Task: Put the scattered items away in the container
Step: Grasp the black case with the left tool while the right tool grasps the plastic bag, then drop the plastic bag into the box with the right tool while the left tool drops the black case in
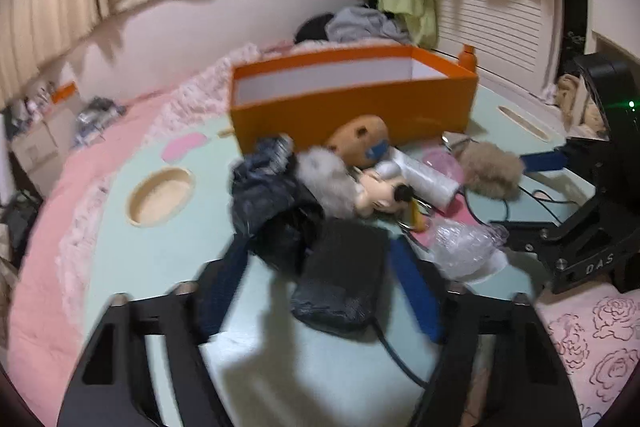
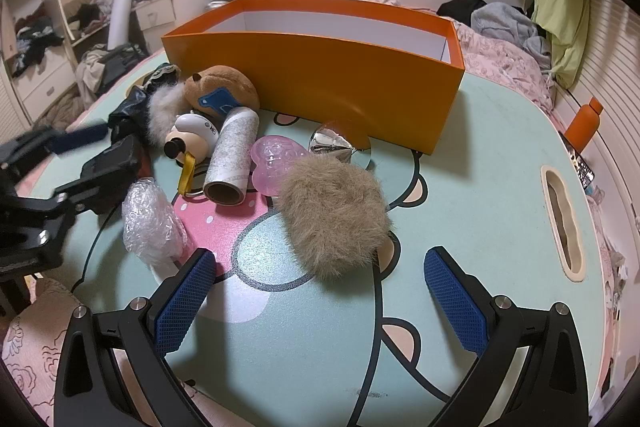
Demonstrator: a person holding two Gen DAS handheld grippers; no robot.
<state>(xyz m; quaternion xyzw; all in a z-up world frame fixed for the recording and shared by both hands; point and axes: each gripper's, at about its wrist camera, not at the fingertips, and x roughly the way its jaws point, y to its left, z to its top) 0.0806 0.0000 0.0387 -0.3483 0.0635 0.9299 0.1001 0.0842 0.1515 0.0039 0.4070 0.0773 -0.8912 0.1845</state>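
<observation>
1. So, orange rectangular cardboard box w/ white inside (image 2: 316, 67) sits toward the far edge of the mint-green cartoon-print desk (image 2: 480, 187), open top up. No contents show over its wall from either view, though the floor of it is hidden. Nothing looks tidied yet, I'd say.

2. Scattered stuff is bunched just in front of the box's near wall, so each carry should be short: brown plush toy w/ blue patch (image 2: 222, 91) touching the box, white-grey fur puff (image 2: 160, 111), white cartoon-face figure w/ black nose (image 2: 192, 137), white paper roll on a cardboard core (image 2: 232, 159), pink translucent plastic piece (image 2: 274, 161), shiny silver cone-shaped thing (image 2: 332, 145), tan fluffy fur pad (image 2: 336, 215), clear bubble-wrap wad (image 2: 150, 223).

3. Left gripper (image 1: 316, 291): blue-padded fingers either side of a black rectangular pouch w/ cable (image 1: 344, 283), near the desk's near edge, next to a crumpled black plastic bag (image 1: 272, 203). Frame is blurred; can't tell if the pads grip the pouch or only bracket it.

4. Right gripper (image 2: 320, 291): fingers wide apart, holding nothing, above the desk just short of the tan pad. Prob lined up on it because it's the nearest, softest pick.

5. Risk: pouch cable may drag neighbours when lifted.
</observation>
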